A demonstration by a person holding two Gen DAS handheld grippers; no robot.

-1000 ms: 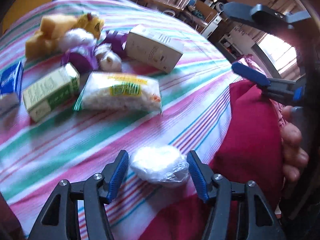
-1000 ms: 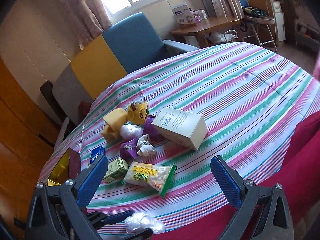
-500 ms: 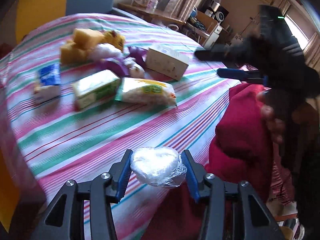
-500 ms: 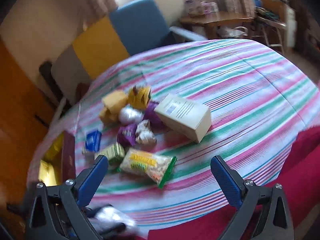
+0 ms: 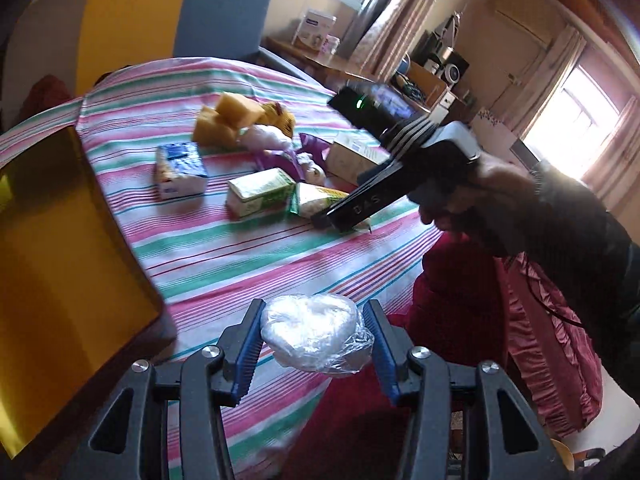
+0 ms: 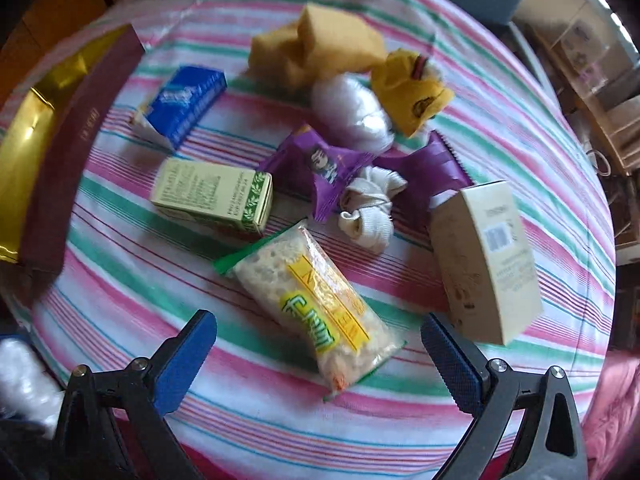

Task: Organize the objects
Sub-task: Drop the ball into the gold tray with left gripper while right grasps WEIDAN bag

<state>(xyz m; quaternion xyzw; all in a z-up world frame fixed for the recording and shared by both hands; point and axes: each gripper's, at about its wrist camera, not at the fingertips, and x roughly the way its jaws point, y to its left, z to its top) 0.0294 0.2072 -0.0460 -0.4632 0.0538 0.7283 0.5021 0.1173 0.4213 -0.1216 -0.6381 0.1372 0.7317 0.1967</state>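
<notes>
While left fingers (image 5: 250, 346) pinch the wrapped bundle (image 5: 310, 332), right gripper (image 6: 318, 350) gapes.

Left wrist view: low at the near edge of the striped tablecloth (image 5: 240, 248), facing across the table toward the windows, its own left gripper (image 5: 310, 344) close at bottom centre, the items mid-distance at centre frame. Right wrist view: raised, tilted steeply down, much nearer the same items, its right gripper (image 6: 320, 344) at the bottom edge. Shared: blue box (image 5: 180, 168) (image 6: 182, 100), green carton (image 5: 260, 192) (image 6: 214, 196), yellow sponges (image 5: 228, 118) (image 6: 316, 48), gold-lined box (image 5: 52, 260) (image 6: 36, 140) at frame left.
</notes>
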